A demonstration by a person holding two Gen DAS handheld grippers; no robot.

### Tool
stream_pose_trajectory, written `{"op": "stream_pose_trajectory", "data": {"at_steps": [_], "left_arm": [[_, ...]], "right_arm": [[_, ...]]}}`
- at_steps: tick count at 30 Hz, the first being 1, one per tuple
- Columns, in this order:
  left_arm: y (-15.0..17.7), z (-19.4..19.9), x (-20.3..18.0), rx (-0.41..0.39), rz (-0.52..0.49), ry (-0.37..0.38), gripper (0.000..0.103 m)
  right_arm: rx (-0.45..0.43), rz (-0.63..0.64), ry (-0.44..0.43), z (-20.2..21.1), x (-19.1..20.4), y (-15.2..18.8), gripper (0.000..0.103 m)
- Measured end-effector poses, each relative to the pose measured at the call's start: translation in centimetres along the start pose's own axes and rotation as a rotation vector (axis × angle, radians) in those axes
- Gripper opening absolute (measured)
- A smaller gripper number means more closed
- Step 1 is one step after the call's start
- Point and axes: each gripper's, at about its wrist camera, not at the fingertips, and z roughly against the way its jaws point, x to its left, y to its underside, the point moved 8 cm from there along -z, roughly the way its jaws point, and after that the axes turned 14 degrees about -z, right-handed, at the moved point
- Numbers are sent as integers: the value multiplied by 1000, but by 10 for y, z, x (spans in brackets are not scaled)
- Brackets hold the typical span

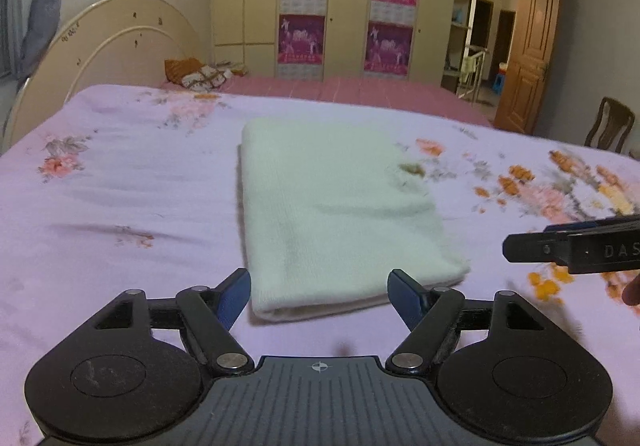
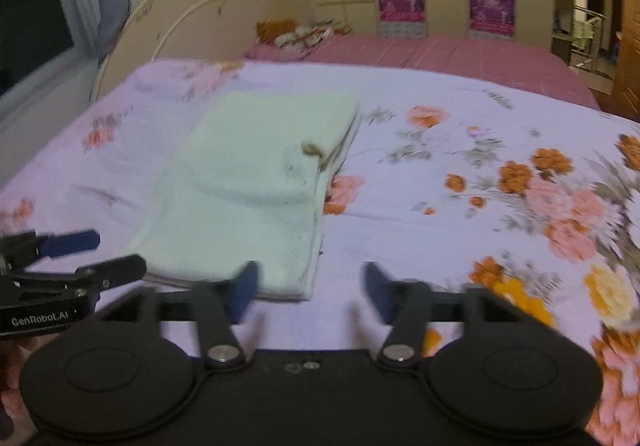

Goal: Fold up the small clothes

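Note:
A pale cream knitted garment (image 1: 332, 210) lies folded into a flat rectangle on the floral bedsheet (image 1: 120, 186). It has a small brown mark near its right edge. My left gripper (image 1: 319, 296) is open and empty, just short of the garment's near edge. My right gripper (image 2: 310, 292) is open and empty, near the garment's (image 2: 248, 182) near right corner. In the left wrist view the right gripper's black body (image 1: 576, 248) shows at the right. In the right wrist view the left gripper (image 2: 86, 252) shows at the left, jaws apart.
The bed has a cream headboard (image 1: 120, 42) at the far left and a pink bedspread (image 1: 360, 90) behind. Folded cloths (image 1: 200, 76) lie near the headboard. Wardrobes with posters (image 1: 344, 10), a wooden door (image 1: 528, 58) and a chair (image 1: 610, 124) stand beyond.

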Motion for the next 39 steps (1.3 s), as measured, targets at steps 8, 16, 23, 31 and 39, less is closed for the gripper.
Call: {"op": "stream_pose_trajectory", "data": {"at_steps": [8,16,23,31,39], "left_arm": [[-12,82,-7,-100,4,-13,99],[-13,168,-11,-151,5,4,103],[2,219,-15,-173,30,23,103],[11,243,-17,-211,69,34,103],[7,254,-11,-244,83,13,103]], "right_arm": [[-98,-56,-9,76,6,4,101],[-183,-81,26,148,14,22,102],[-235,-43,60,194,32,57,102],[-287,23,88,222,46,56,102],[-314,90,122,232,58,57,102]]}}
